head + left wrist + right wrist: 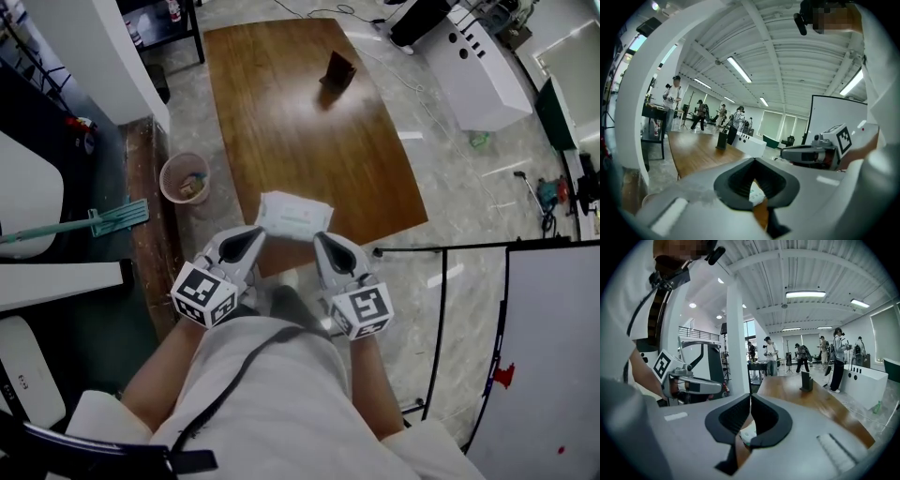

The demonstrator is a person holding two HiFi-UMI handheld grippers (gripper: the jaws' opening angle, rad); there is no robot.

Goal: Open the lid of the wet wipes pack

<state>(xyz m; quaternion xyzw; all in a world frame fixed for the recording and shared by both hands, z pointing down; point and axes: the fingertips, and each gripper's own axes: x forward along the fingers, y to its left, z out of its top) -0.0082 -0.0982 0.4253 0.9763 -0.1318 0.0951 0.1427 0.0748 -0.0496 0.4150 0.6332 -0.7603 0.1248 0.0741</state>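
Wet wipes pack (293,214) hangs at the centre of the head view, over the near end of the wooden worktop (300,122). The left tool (257,234) is clamped on its left edge and the right tool (321,238) on its right edge. A small dark stand (337,70) sits on the worktop's far end.

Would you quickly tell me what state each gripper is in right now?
The left gripper is closed on one end of the pack.
The right gripper is closed on the pack's other end.
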